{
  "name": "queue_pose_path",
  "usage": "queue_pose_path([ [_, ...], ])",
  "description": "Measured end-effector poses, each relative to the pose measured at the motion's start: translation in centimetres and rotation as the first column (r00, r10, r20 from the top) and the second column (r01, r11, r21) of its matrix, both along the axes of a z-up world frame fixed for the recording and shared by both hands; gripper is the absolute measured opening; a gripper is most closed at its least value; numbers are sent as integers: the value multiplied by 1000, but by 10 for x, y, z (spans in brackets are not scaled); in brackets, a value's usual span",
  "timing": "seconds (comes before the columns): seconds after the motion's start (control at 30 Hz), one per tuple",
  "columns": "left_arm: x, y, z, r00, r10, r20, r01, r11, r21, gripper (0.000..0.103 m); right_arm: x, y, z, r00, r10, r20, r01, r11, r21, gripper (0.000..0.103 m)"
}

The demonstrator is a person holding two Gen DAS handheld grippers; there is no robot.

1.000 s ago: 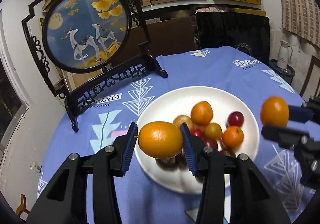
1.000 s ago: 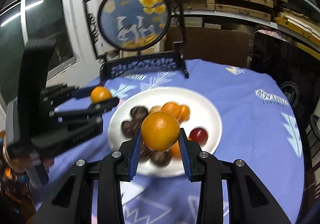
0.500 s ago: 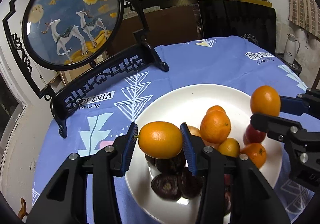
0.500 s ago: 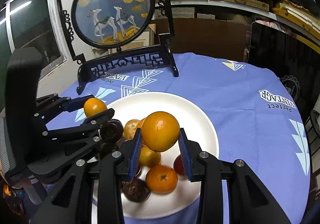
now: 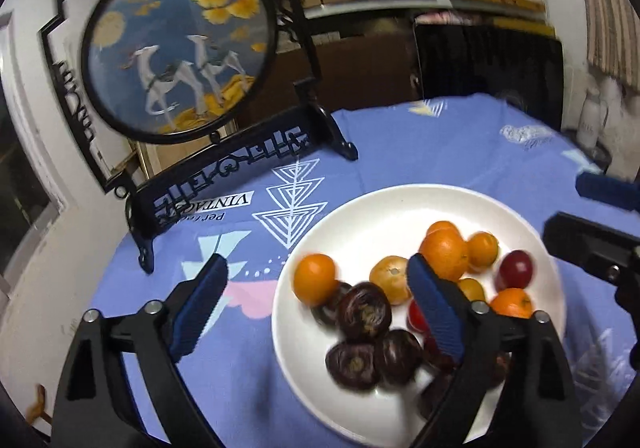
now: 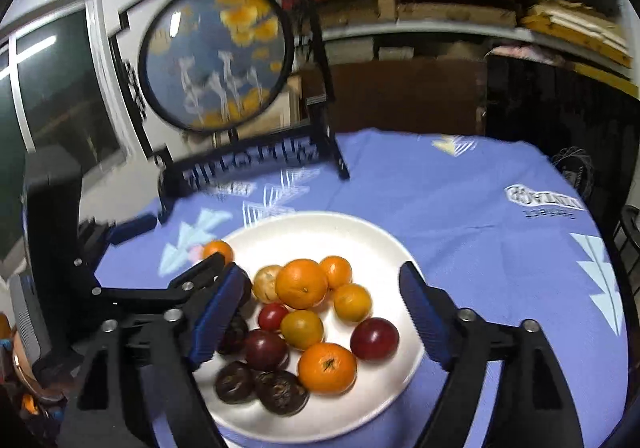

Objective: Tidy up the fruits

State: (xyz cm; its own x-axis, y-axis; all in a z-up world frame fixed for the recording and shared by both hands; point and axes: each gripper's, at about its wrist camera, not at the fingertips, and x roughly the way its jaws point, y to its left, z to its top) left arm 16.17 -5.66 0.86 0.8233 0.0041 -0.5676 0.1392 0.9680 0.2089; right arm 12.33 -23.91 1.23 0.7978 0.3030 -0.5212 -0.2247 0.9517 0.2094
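Note:
A white plate (image 5: 384, 208) on the blue tablecloth holds several oranges, red tomatoes and dark passion fruits. My left gripper (image 5: 316, 308) is open and empty above the plate's left side; an orange (image 5: 315, 279) lies on the plate between its fingers. My right gripper (image 6: 320, 312) is open and empty over the plate (image 6: 360, 232), above a large orange (image 6: 301, 283) in the pile. The left gripper (image 6: 192, 284) shows at the plate's left edge in the right wrist view, and the right gripper's fingers (image 5: 588, 240) show at the right in the left wrist view.
A round painted deer screen on a black stand (image 5: 180, 60) stands at the table's back left, also in the right wrist view (image 6: 216, 56). A dark chair (image 5: 488, 68) and shelves lie behind the table. Blue cloth (image 6: 480, 216) spreads right of the plate.
Both grippers have opened and let go of their oranges, which now lie on the plate. Both grippers have drawn back slightly.

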Motion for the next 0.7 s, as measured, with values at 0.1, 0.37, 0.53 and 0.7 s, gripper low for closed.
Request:
queue_pose_path([
  [0.1,-23,12,7,999,14,35,-12,999,-53,95,-23,-2,0,999,-38,37,37,999,35,88],
  [0.37,-65,24,7,986,45,160,-30,995,-93,97,-73,4,-8,955,-210,211,208,978,32,95],
  [0.53,-64,24,-4,977,83,196,-64,993,-102,97,-84,15,-11,932,-197,305,216,976,-28,98],
  [0.7,-68,23,-7,976,48,212,-31,996,-84,97,-83,32,-19,946,-128,298,173,977,-128,98],
])
